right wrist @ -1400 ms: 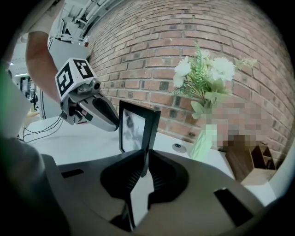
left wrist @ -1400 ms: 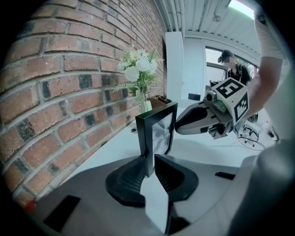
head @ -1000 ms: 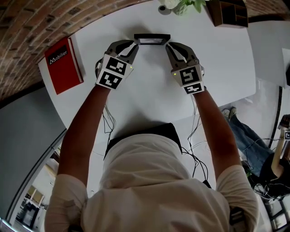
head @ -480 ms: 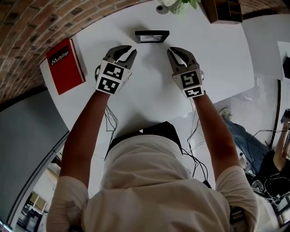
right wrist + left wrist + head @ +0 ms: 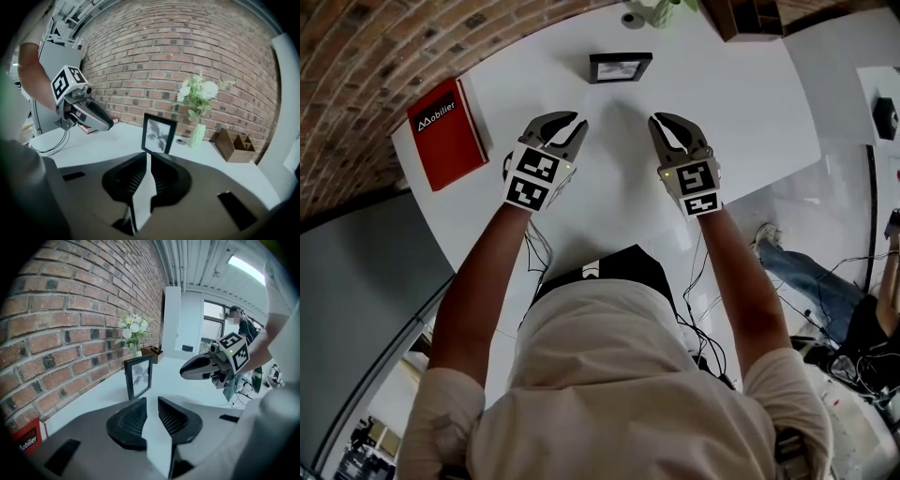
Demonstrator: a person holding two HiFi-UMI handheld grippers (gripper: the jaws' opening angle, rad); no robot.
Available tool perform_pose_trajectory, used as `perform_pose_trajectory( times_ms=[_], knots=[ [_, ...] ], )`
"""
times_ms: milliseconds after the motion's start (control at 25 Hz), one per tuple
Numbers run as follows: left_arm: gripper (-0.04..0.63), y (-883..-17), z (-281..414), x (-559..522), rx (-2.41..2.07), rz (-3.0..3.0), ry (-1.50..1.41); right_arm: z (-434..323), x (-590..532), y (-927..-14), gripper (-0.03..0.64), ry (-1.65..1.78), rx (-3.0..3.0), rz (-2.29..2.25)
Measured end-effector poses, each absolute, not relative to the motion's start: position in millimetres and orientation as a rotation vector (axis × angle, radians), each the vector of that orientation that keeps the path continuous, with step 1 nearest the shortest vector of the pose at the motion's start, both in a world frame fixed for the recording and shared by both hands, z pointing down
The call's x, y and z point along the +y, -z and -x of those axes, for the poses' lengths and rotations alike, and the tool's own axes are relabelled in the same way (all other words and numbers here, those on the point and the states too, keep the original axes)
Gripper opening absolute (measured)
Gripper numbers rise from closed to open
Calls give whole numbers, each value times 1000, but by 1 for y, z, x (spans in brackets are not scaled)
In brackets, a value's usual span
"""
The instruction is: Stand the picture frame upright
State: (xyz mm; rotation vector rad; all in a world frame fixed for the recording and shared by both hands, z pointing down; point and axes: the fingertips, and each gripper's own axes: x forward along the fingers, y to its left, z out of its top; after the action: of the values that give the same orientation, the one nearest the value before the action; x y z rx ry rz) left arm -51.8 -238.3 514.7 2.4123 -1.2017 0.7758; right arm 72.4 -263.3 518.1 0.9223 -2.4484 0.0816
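The black picture frame [image 5: 620,67] stands upright on the white table [image 5: 609,202], near its far edge. It also shows ahead of the jaws in the left gripper view [image 5: 138,376] and the right gripper view [image 5: 159,134]. My left gripper [image 5: 565,127] hangs short of the frame and to its left; its jaws are opening and hold nothing [image 5: 152,401]. Short of the frame on the right, my right gripper [image 5: 667,127] has a narrow gap between its jaws [image 5: 149,157], also empty. Neither gripper touches the frame.
A red book [image 5: 445,134] lies at the table's left edge. A pale vase of white flowers [image 5: 197,135] and a wooden organizer [image 5: 234,145] stand behind the frame by the brick wall. A person [image 5: 241,324] is in the background, and cables hang off the table's near edge.
Both grippers were at the frame's two sides a second ago. They have let go and drawn back toward me, and the frame stays standing on its own.
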Motion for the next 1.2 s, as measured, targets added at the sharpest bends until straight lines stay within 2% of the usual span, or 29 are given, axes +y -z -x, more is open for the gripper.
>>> perform_pose_trajectory(
  times_ms=[840, 1200],
  knots=[
    [71, -425, 70, -84, -983, -2483, -393, -62, -92, -450, 34, -298, -2495, -1165],
    [58, -389, 87, -20, -906, -2497, -365, -35, -18, -418, 34, -369, -2559, -1143]
  ],
)
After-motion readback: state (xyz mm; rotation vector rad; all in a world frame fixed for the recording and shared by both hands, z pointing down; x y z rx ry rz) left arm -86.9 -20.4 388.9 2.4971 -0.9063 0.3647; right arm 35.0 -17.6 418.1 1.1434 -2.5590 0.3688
